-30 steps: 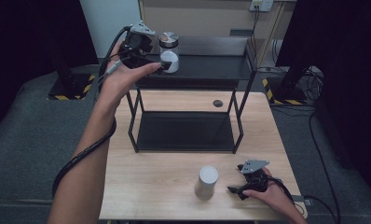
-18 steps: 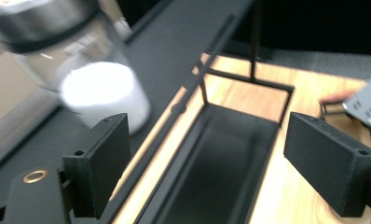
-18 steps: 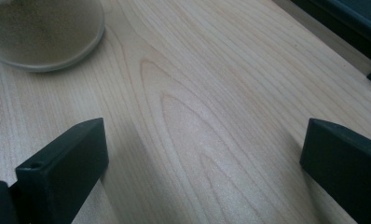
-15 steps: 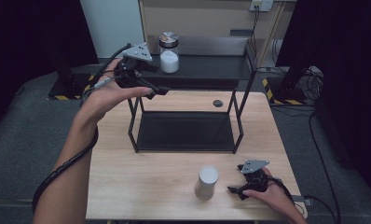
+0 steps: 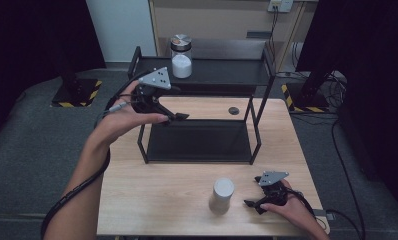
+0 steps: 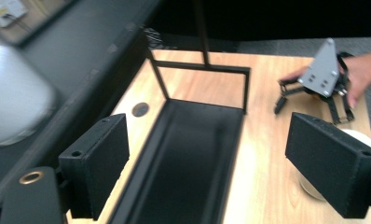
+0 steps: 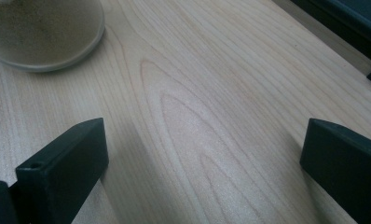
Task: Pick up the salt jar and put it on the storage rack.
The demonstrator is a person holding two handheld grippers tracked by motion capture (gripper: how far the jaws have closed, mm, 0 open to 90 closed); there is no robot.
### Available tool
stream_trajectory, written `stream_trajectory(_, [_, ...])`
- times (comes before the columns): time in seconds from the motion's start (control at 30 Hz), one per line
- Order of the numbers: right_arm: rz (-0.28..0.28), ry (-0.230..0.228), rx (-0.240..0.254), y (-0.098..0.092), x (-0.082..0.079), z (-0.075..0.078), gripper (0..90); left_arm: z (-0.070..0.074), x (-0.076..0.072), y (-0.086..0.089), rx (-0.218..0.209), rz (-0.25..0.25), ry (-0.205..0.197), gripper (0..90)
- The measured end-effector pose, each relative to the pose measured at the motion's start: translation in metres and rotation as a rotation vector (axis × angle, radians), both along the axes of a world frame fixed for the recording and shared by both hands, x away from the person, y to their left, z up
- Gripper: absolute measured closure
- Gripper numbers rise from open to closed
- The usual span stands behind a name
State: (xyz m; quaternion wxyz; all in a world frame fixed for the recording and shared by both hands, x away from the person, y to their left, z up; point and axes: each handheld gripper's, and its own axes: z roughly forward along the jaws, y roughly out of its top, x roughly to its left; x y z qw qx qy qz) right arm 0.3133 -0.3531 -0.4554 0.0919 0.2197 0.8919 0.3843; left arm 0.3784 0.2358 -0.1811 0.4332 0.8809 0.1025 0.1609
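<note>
Jar (image 5: 181,56): glass, metal lid, white powder in the lower part; upright on the top shelf of the black rack (image 5: 202,117), toward that shelf's left half and rear edge.
Left gripper (image 5: 179,116): held in the air over the rack's front left corner, nearer the person than the jar and well apart from it; jaws spread wide with nothing between them. In the left gripper view the jar is a white blur (image 6: 13,100) at the left edge, outside the jaws.
White cup (image 5: 221,194): upright on the table (image 5: 152,210) near its front edge, right of the middle, in front of the rack.
Right gripper (image 5: 253,205): resting on the table near the front right corner, just beside the cup on its right, not touching it; jaws wide apart over bare wood in the right gripper view, the cup's base (image 7: 44,32) at that view's top left.
Small dark disc (image 5: 233,110): on the table behind the rack's lower tray, toward the rear edge.
</note>
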Motion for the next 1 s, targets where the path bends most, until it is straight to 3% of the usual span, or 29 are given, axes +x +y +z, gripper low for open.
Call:
stream_trajectory(0.2, [0.000, -0.001, 0.000, 0.000, 0.000, 0.000, 1.8, -0.026, -0.005, -0.007, 0.038, -0.035, 0.013, 11.6])
stream_trajectory(0.37, [-0.001, 0.000, 0.000, 0.000, 0.000, 0.000, 1.8, -0.049, -0.009, -0.007, 0.045, -0.041, 0.039, 11.2])
stream_trajectory(0.63, [-0.001, 0.001, -0.001, 0.000, 0.000, 0.000, 1.8, -0.079, -0.015, -0.008, 0.093, -0.056, 0.073, 10.5])
stream_trajectory(1.0, [-0.002, 0.000, -0.001, 0.000, -0.001, 0.000, 2.0, -0.130, -0.030, 0.000, 0.089, -0.057, 0.123, 10.3])
